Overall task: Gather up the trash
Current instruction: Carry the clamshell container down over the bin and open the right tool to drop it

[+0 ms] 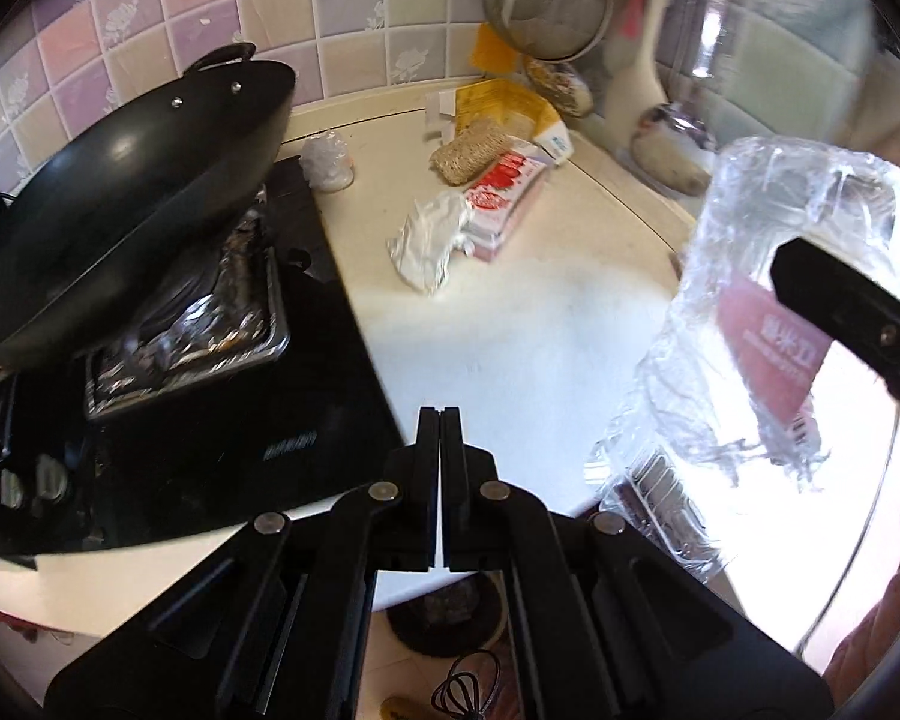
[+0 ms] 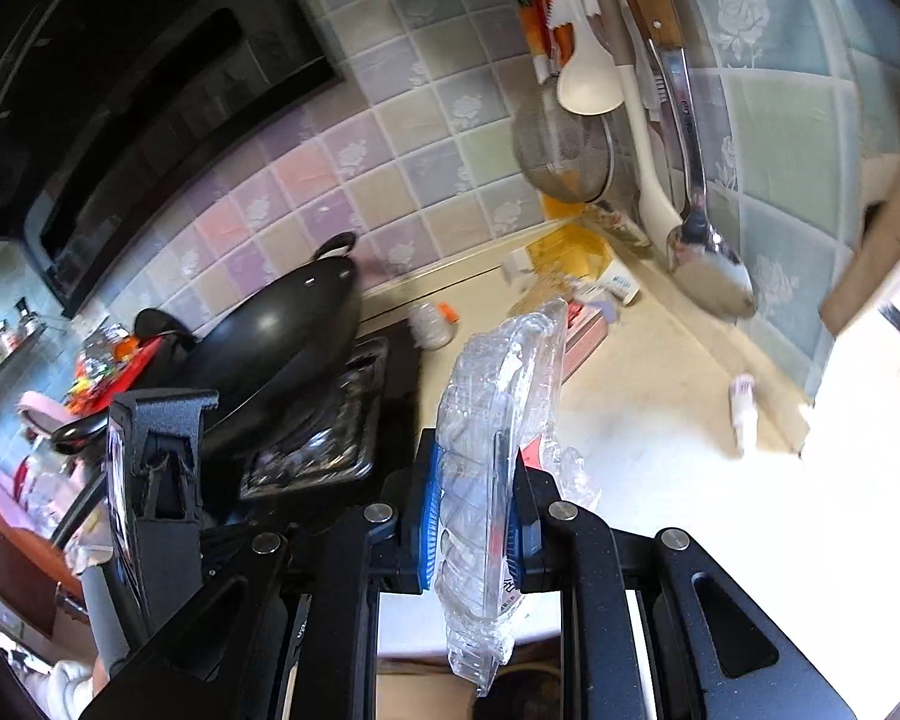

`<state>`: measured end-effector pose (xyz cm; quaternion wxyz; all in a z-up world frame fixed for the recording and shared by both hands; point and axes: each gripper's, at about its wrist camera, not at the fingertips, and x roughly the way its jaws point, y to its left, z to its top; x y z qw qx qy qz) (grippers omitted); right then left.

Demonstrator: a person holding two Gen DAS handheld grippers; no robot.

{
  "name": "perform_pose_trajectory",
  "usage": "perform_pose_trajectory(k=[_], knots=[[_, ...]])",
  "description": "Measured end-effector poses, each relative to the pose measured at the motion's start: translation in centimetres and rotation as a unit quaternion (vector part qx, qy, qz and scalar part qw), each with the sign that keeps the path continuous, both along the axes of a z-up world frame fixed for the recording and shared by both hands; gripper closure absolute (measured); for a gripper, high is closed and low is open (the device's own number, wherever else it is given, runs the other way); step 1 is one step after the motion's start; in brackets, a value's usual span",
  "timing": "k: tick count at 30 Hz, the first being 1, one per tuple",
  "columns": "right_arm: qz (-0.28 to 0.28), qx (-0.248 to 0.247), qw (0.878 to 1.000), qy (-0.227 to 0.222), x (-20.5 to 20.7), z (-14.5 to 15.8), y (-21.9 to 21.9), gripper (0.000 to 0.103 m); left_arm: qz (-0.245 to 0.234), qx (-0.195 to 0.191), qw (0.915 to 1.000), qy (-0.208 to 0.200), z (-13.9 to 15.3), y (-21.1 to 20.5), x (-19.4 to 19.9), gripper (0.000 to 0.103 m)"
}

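My right gripper (image 2: pixel 474 510) is shut on a clear plastic clamshell container (image 2: pixel 498 420), which stands on edge between its blue pads above the counter. The left wrist view shows the same container (image 1: pixel 750 312) at the right, with one black finger (image 1: pixel 840 300) across it. My left gripper (image 1: pixel 441 420) is shut, its fingers pressed together with nothing between them, over the counter's front edge. Trash lies further back on the cream counter (image 1: pixel 540 330): a crumpled white wrapper (image 1: pixel 426 240), a pink and red packet (image 1: pixel 504 198) and a small knotted plastic bag (image 1: pixel 327 159).
A black wok (image 1: pixel 132 192) leans over a foil-lined tray (image 1: pixel 198 324) on the black cooktop (image 1: pixel 240 420) at the left. A scouring pad (image 1: pixel 471 150) and a yellow box (image 1: pixel 510 102) sit in the corner. A strainer (image 2: pixel 564 156), white spoon and steel ladle (image 2: pixel 708 264) hang on the tiled wall.
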<state>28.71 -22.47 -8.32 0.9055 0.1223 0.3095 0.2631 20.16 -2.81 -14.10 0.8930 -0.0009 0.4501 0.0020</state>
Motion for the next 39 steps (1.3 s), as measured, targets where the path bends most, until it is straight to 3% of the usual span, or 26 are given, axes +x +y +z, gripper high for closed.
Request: perform_pose_trajectory(k=[8, 15, 19, 23, 25, 28, 33, 39], knots=[[0.006, 0.001, 1.0, -0.005, -10.3, -0.9, 1.2, 0.086, -0.033, -0.014, 0.9993, -0.013, 0.8, 2.2, -8.8, 0.103], [-0.008, -0.002, 1.0, 0.008, -17.9, -5.5, 3.0, 0.086, -0.068, -0.035, 0.9971, 0.006, -3.1, 3.7, -14.8, 0.103], [-0.02, -0.002, 0.999, 0.029, -20.6, -10.7, 4.1, 0.086, -0.08, -0.057, 0.9943, 0.04, -8.0, 4.8, -17.1, 0.103], [-0.058, 0.003, 0.996, 0.061, -22.0, -18.0, 4.6, 0.086, -0.076, -0.083, 0.9904, 0.08, -14.8, 5.9, -18.5, 0.103], [-0.075, 0.002, 0.992, 0.105, -21.7, -22.5, 4.8, 0.086, -0.066, -0.09, 0.9893, 0.093, -18.1, 6.5, -18.7, 0.103], [-0.08, -0.007, 0.987, 0.137, -21.4, -27.8, 5.4, 0.086, -0.045, -0.103, 0.987, 0.115, -24.4, 7.5, -18.6, 0.103], [-0.072, -0.034, 0.983, 0.167, -20.5, -37.4, 7.5, 0.086, -0.018, -0.139, 0.9785, 0.152, -34.6, 8.7, -16.8, 0.103], [-0.05, -0.054, 0.982, 0.175, -18.0, -47.1, 10.2, 0.086, 0.001, -0.14, 0.9768, 0.162, -44.0, 9.0, -15.1, 0.103]])
